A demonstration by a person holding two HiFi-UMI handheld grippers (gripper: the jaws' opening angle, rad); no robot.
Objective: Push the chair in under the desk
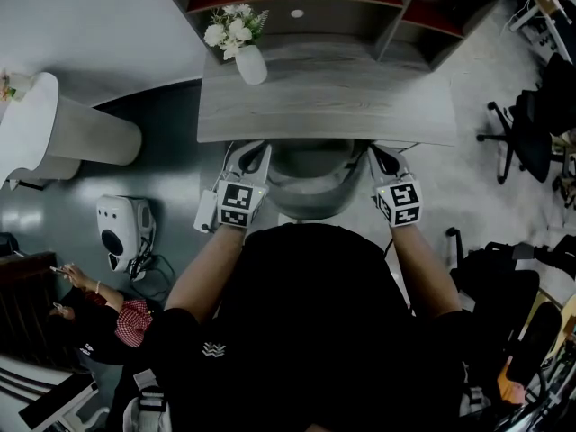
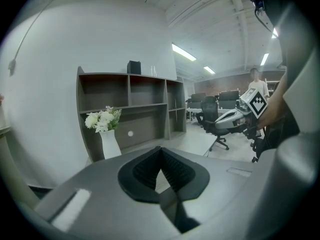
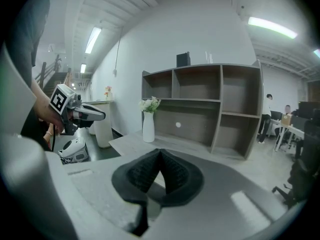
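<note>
Status of the push: late stage, by judgement. The chair (image 1: 310, 192) sits between the two grippers. Its curved grey backrest is just short of the front edge of the desk (image 1: 360, 106). Its seat appears to lie already beneath the desktop, though the backrest and the desk hide how far it reaches.

Left gripper (image 1: 252, 156): jaws together, ribbed pads meeting at the tips, nothing between them. It points forward and slightly down at the left end of the backrest. The head view does not show whether its tips press on the chair or lie just beside it.

Right gripper (image 1: 384, 158): jaws likewise closed tip to tip, with no object clamped. It flanks the right end of the backrest, mirroring the left one.

The desktop lies ahead of both sets of jaws. Beyond the left jaws, a little to their left, stands a white vase (image 1: 251, 64) of white flowers (image 1: 232, 27). Beyond that, an open shelf unit (image 1: 396, 7) closes off the far side of the desk.

Done: chair aligned with the desk opening and mostly inserted.

Left: a short final push, until the backrest meets or nears the desk edge. Closed jaws suit this step, since the action is a push with the tips and not a grip. Advance both sides evenly to keep the chair from swivelling.
</note>
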